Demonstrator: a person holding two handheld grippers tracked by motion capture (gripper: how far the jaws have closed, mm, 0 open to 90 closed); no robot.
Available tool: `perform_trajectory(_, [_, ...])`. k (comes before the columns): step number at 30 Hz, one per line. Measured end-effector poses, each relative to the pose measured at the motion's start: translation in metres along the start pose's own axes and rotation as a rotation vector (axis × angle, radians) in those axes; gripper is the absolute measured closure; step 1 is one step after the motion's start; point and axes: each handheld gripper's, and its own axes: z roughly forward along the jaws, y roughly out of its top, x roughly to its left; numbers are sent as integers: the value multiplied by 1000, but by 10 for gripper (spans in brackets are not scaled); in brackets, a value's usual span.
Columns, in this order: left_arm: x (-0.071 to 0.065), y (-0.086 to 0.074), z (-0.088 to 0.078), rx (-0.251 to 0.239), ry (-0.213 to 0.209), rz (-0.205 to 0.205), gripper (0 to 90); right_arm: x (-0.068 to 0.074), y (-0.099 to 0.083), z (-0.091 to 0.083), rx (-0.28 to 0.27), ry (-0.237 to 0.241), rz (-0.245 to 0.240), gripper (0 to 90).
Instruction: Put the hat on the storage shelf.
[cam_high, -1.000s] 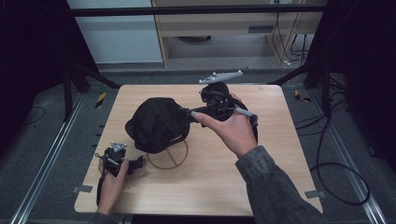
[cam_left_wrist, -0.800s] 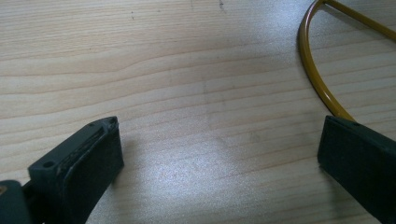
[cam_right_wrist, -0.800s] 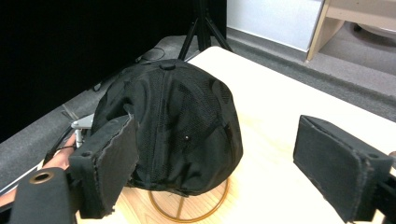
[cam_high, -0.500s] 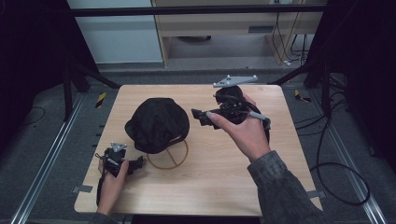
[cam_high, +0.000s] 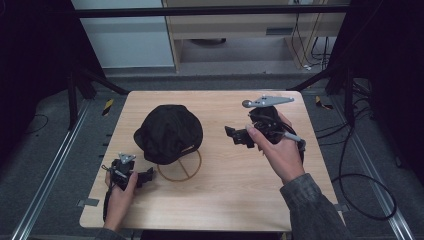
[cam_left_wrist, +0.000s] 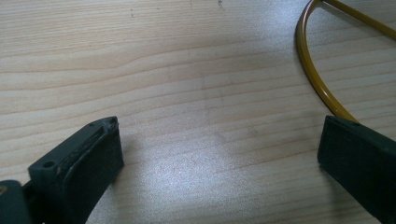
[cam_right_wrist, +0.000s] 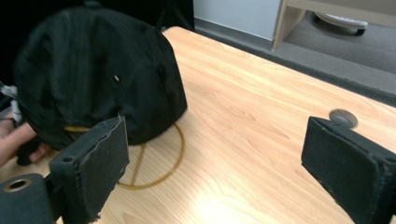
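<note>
A black cap (cam_high: 169, 132) sits on a yellow wire stand (cam_high: 180, 170) left of the table's middle. My right gripper (cam_high: 234, 136) hovers to the cap's right and points at it. It is open with nothing between the jaws, which have just been opening. In the right gripper view the cap (cam_right_wrist: 93, 70) and the stand's ring (cam_right_wrist: 173, 163) lie beyond that gripper (cam_right_wrist: 215, 140). My left gripper (cam_high: 145, 176) rests on the table at the front left. It is open and lies just left of the ring. In the left gripper view the ring (cam_left_wrist: 313, 70) curves past that gripper (cam_left_wrist: 219, 140).
The wooden table (cam_high: 225, 200) has bare room at the front and right. A round grommet (cam_right_wrist: 343, 117) sits in the tabletop beyond the right jaw. Metal rails run along the floor on both sides. Cables (cam_high: 360, 180) lie on the floor at the right.
My right gripper has drawn away from the cap's right side, moving right and a little down. The cap stays on its stand. The left gripper has not moved.
</note>
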Motion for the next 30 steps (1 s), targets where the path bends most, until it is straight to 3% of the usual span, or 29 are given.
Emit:
perform_trajectory(9, [0, -2, -2, 0, -4, 4, 0, -18, -29, -1, 23, -43, 10, 102])
perform_trajectory(18, [-1, -5, -5, 2, -5, 6, 0, -29, -59, 0, 34, -52, -20, 98])
perform_trajectory(27, [0, -6, -6, 2, -4, 8, 0, -36, -95, 14, 65, -62, -20, 94])
perform_trajectory(30, [0, -6, -6, 3, -4, 8, 0, -38, -107, 19, 80, -84, -14, 95])
